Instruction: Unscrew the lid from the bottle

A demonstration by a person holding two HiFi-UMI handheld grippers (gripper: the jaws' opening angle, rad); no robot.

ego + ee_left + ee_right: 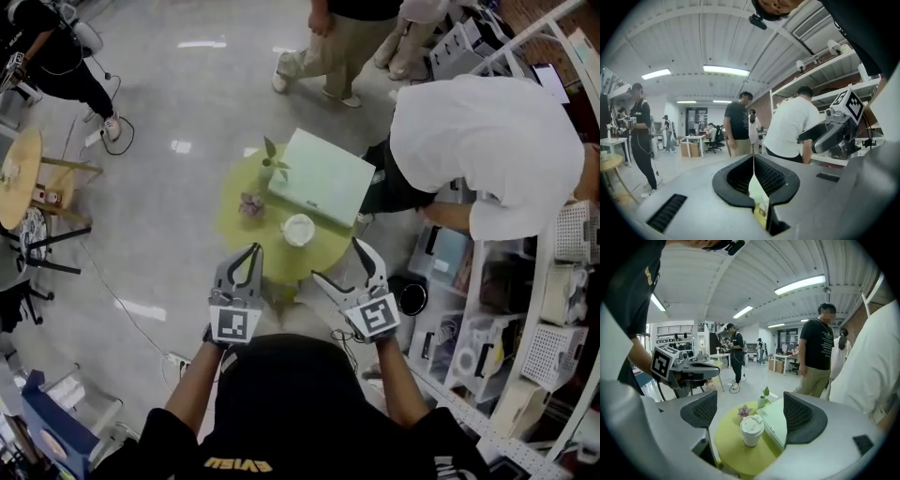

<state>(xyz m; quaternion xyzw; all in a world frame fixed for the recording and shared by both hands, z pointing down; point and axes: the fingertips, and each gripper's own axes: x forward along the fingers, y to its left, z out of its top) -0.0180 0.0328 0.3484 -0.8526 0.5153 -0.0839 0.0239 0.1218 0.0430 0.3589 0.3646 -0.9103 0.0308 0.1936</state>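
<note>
Both tools hang short of the round yellow-green table (286,259), so the unscrewing looks not yet begun. The left gripper (253,248) has its dark ribbed pads pressed flat together with nothing between them. It points almost level, over the table rather than at it, probably because it has no job until the vessel needs steadying.

The right gripper (337,260) has its jaws spread wide and empty. It tips downward, and in its own view the white cup-shaped bottle (752,430) is framed between the pads. That suggests it is being lined up for a grasp.

The bottle stands upright and untouched near the table's middle, with its white lid (751,423) on. It sits just beside a pale green flat box (322,175), so the box side looks tight for a jaw. The lid is a shallow round cap, smooth and faintly domed. The body tapers and looks matte, like paper or light plastic, so a hard squeeze might well dent it.

A small leafy sprig in a vase (272,161) and a purple flower-shaped ornament (250,204) stand beyond it, clear of the approach
</note>
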